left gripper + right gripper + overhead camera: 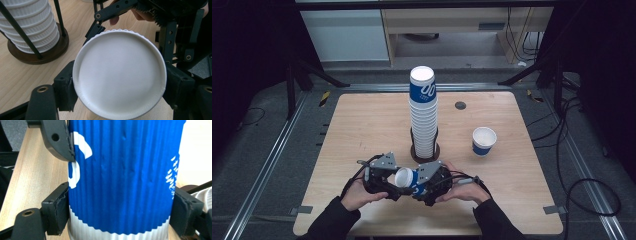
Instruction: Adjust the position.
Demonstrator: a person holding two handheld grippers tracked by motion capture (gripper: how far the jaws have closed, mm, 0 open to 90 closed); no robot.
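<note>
High view: lying sideways between left gripper (388, 186) and right gripper (424, 187) low in the middle of the frame, a blue-and-white paper cup (408, 179), white mouth turned toward the left gripper; gripping each tool, a dark-sleeved hand coming in from the bottom edge; standing just above them at centre, tall stack of cups (423, 111) in a dark round holder (426, 151); sitting upright to the right of the stack on the wooden table (362, 125), a single cup (484, 141)

Left gripper view: looking straight into the cup's white inside (120, 75) at centre frame; pressing against the rim at lower left and lower right, both black pads (67, 87), clamped on the cup at its mouth; showing at upper left, the stack in its holder (32, 30); crossing the upper right, the other gripper's black linkage (170, 30)

Right gripper view: taking up the middle of the frame, the cup's ribbed blue sleeve (125, 177) with a white band below; sitting against its sides at lower left and lower right, both pads (60, 207), parted to the cup's width and closed on it; reaching in at upper left, a jaw of the other gripper (56, 138) touching the cup's edge
</note>
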